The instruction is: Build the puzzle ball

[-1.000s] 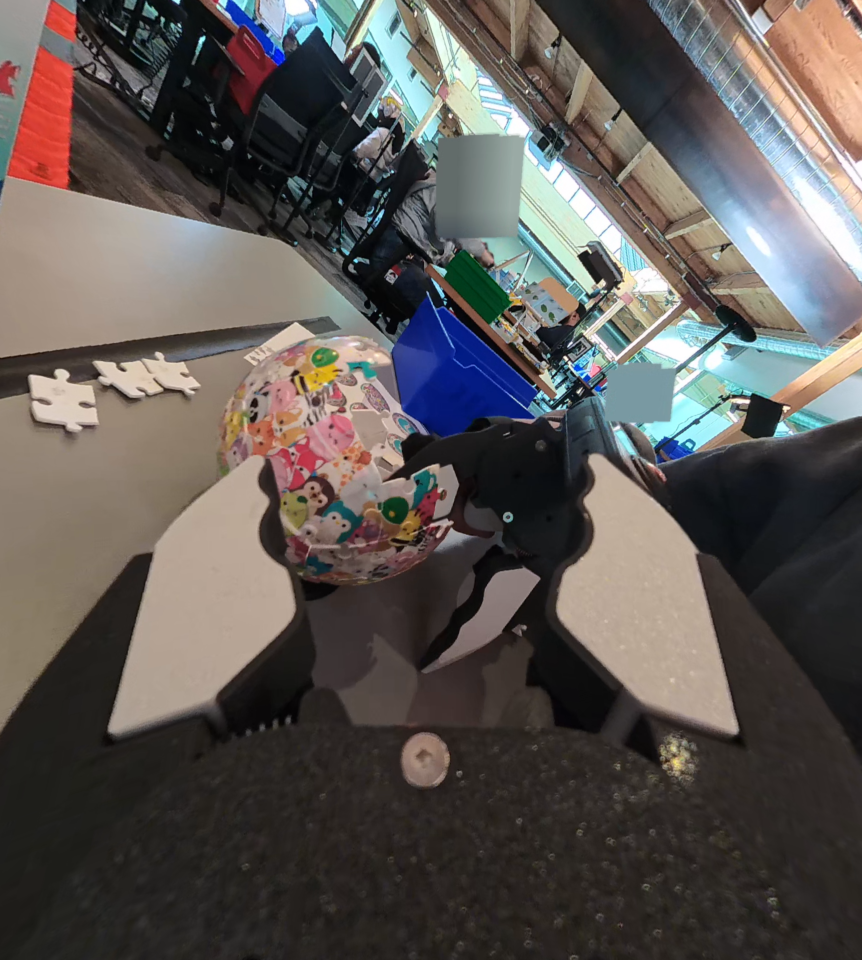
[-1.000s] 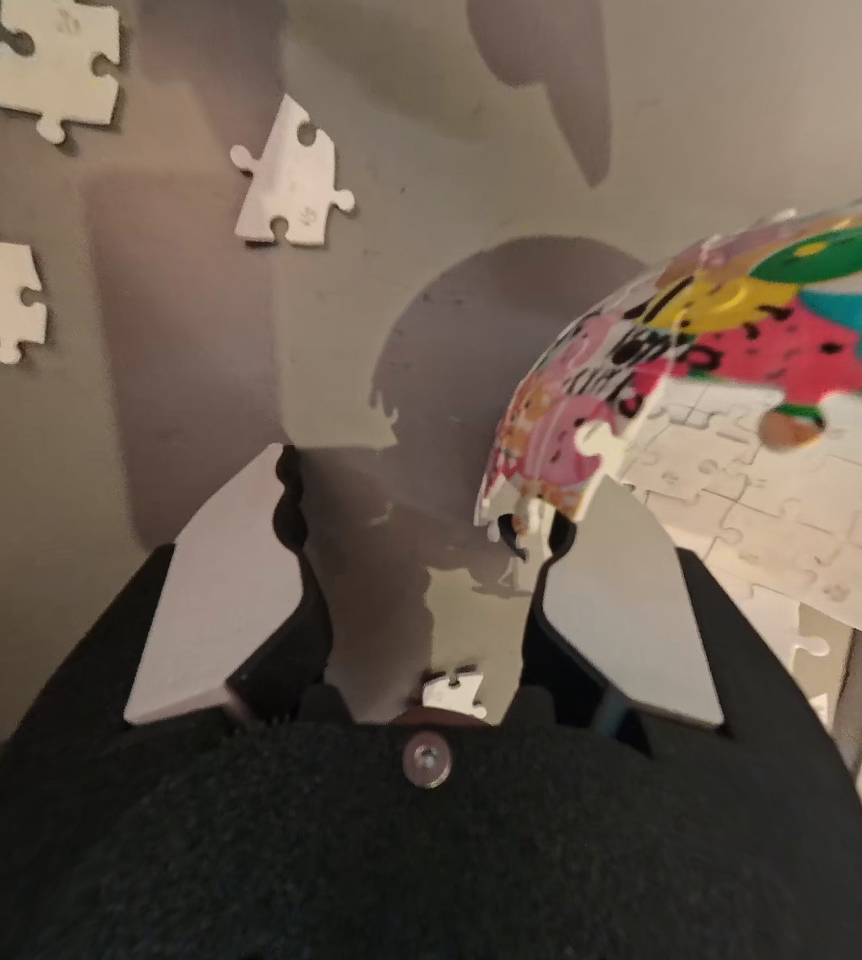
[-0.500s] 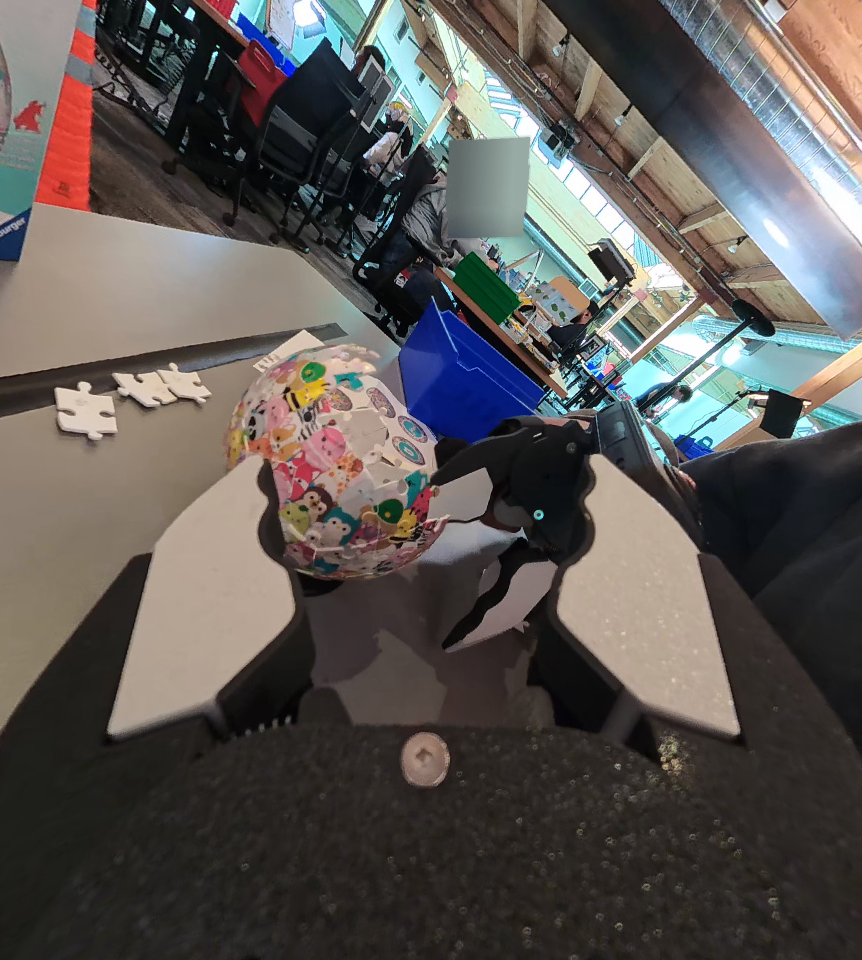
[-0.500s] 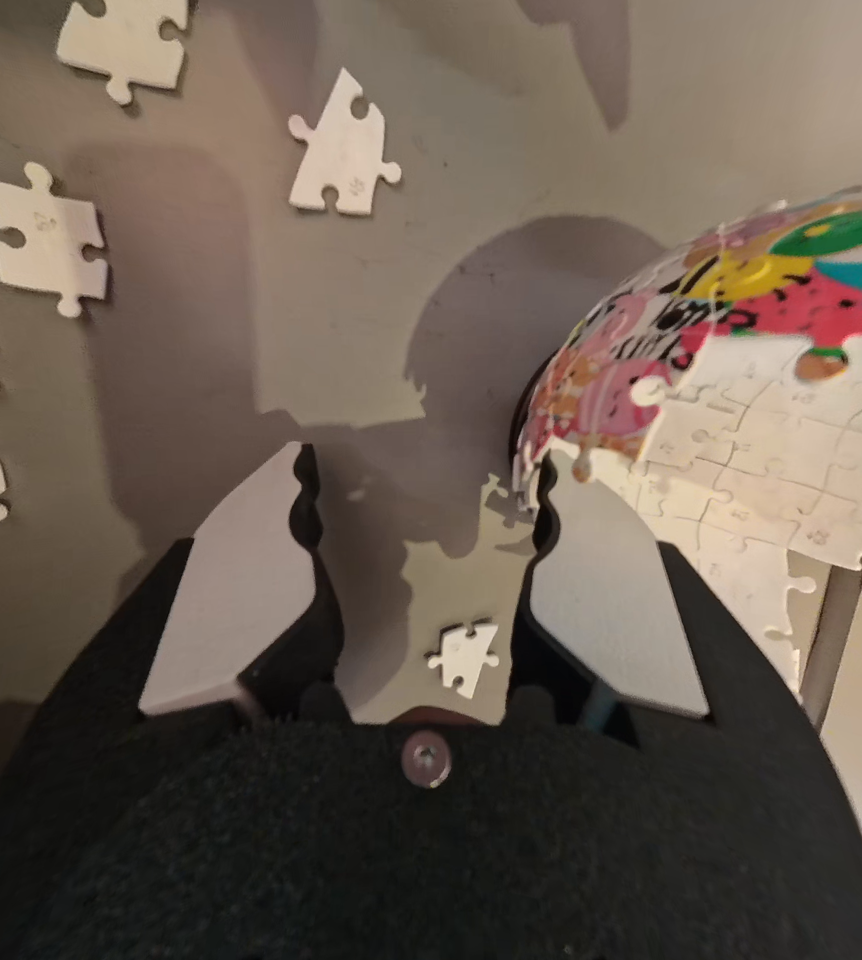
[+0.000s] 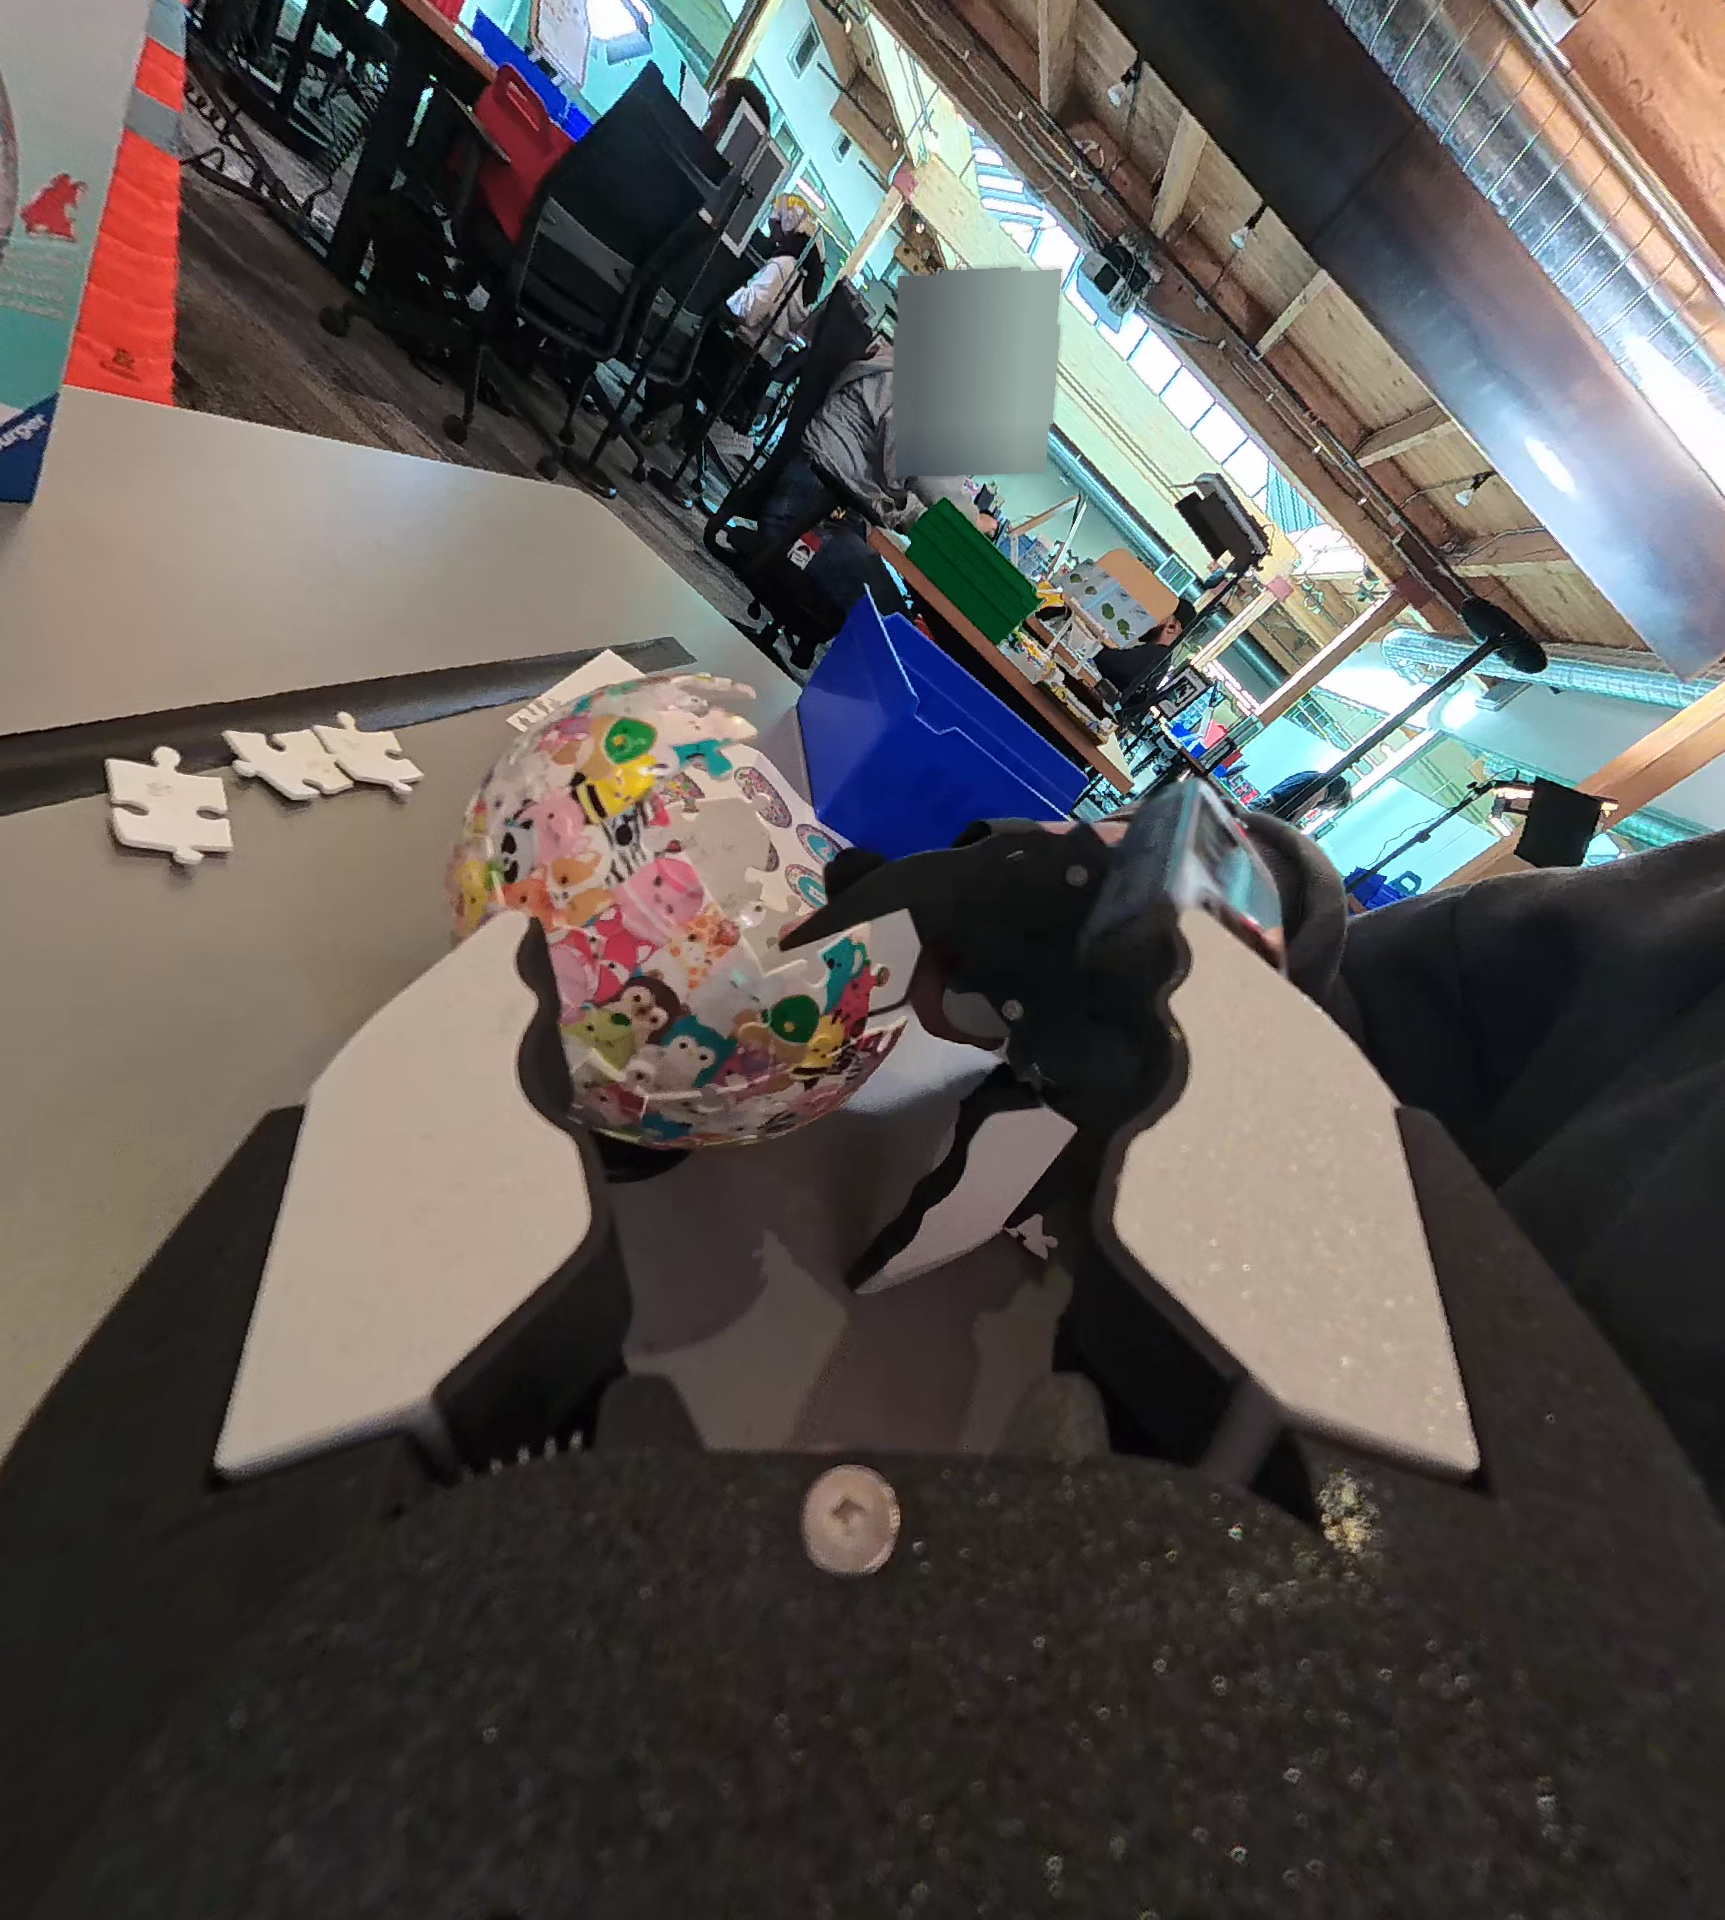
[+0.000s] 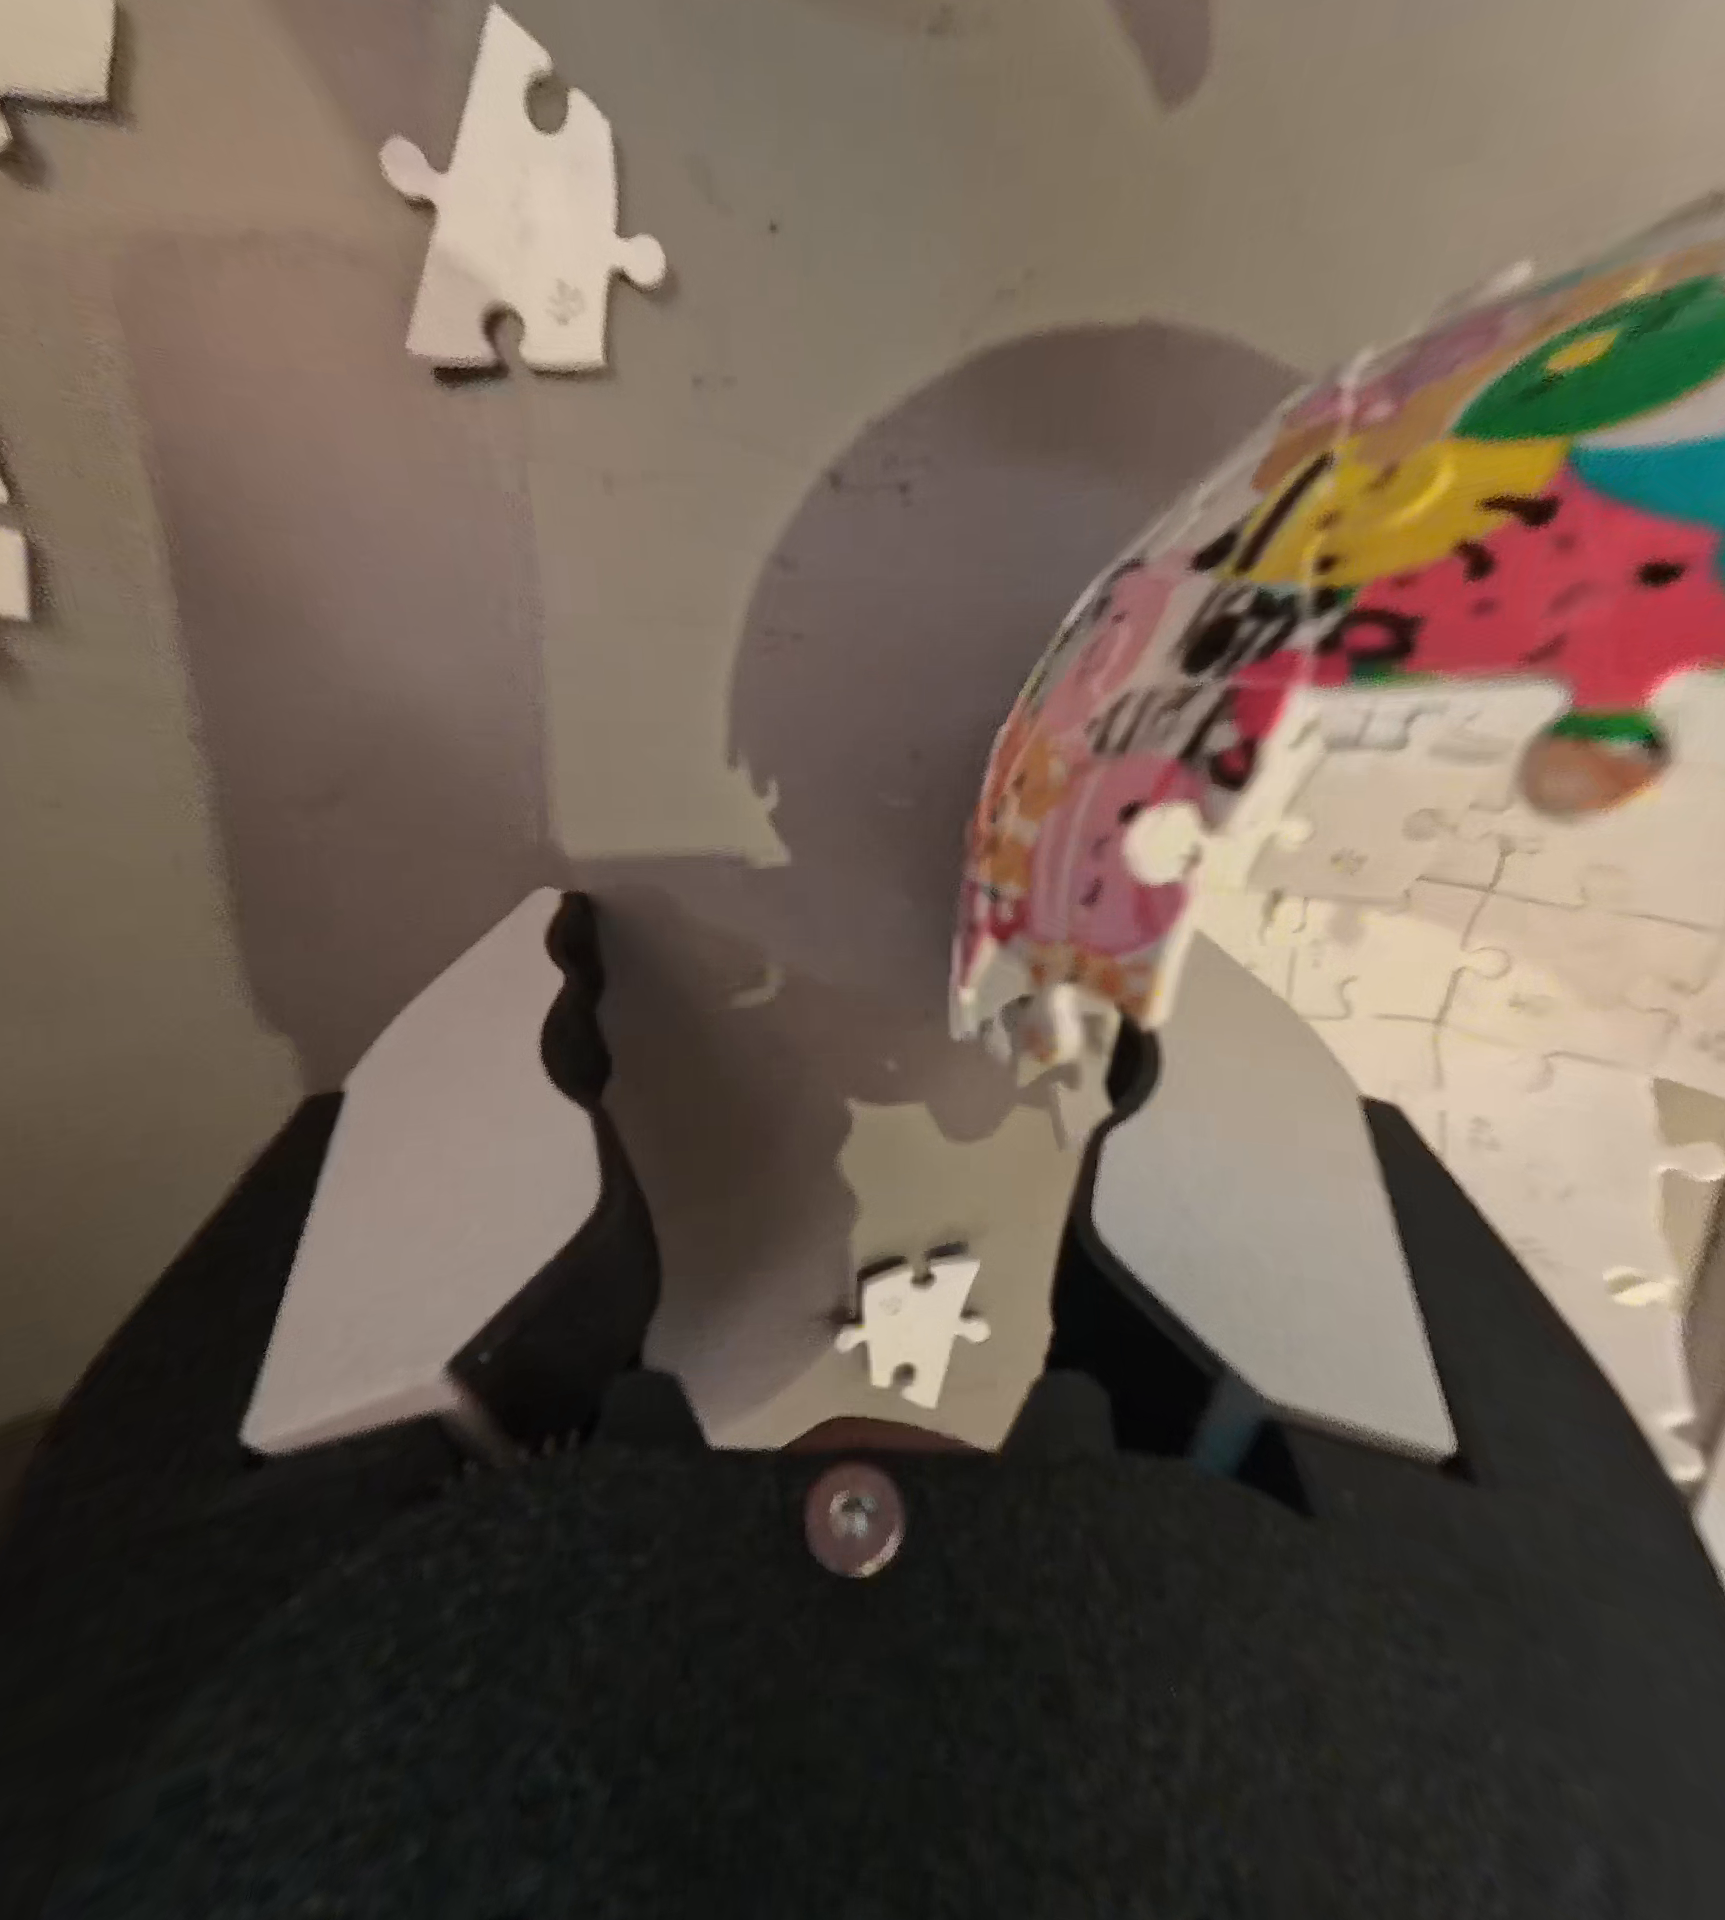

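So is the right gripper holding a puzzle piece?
No, the right gripper is open and empty, and the small white piece lies on the table between its fingers.

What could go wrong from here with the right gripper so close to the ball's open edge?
1. The right gripper is open with one fingertip at the puzzle ball's ragged rim; a nudge could pop pieces loose.
2. The loose piece lying below the jaws could get knocked away.

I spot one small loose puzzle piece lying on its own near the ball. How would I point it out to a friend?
Start at the colourful puzzle ball on the grey table. Just beside its open edge, one white piece lies face down, framed between the right gripper's open jaws. The other loose pieces lie farther off.
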The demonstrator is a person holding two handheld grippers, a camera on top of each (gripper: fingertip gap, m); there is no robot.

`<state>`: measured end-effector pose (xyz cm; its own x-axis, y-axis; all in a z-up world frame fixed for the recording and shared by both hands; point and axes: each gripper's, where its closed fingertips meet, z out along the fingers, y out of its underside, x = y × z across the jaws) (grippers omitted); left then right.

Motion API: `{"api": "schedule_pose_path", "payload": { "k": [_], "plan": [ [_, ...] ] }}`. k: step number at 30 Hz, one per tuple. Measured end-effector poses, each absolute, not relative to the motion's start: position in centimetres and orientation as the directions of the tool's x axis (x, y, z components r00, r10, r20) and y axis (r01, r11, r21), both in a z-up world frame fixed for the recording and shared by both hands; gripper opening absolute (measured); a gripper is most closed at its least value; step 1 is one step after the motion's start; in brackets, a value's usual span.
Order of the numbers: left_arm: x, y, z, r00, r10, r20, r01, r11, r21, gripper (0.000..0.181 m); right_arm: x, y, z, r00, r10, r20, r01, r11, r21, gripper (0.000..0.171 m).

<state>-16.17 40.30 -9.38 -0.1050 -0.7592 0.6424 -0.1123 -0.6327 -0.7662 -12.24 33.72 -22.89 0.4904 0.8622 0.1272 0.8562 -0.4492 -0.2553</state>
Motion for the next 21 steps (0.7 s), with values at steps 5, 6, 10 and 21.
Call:
{"api": "schedule_pose_path", "payload": {
  "k": [5,6,10,21],
  "plan": [
    [-16.4,40.5,-9.2,-0.103,-0.761,0.641,-0.107,-0.632,-0.767,0.107,-11.5,33.3,-23.1,0.522,0.846,0.107,0.846,-0.498,-0.189,0.108],
    [-16.4,40.5,-9.1,-0.103,-0.762,0.639,-0.105,-0.631,-0.769,0.107,-11.4,33.1,-23.1,0.52,0.847,0.11,0.849,-0.497,-0.183,0.107],
    [-16.7,40.4,-8.6,-0.101,-0.77,0.63,-0.099,-0.622,-0.777,0.107,-11.2,32.5,-22.7,0.5,0.857,0.125,0.862,-0.479,-0.168,0.099],
    [-17.2,39.4,-6.8,-0.106,-0.792,0.601,-0.089,-0.594,-0.799,0.107,-11.0,31.4,-20.7,0.492,0.862,0.126,0.864,-0.464,-0.197,0.063]
  ]
}}
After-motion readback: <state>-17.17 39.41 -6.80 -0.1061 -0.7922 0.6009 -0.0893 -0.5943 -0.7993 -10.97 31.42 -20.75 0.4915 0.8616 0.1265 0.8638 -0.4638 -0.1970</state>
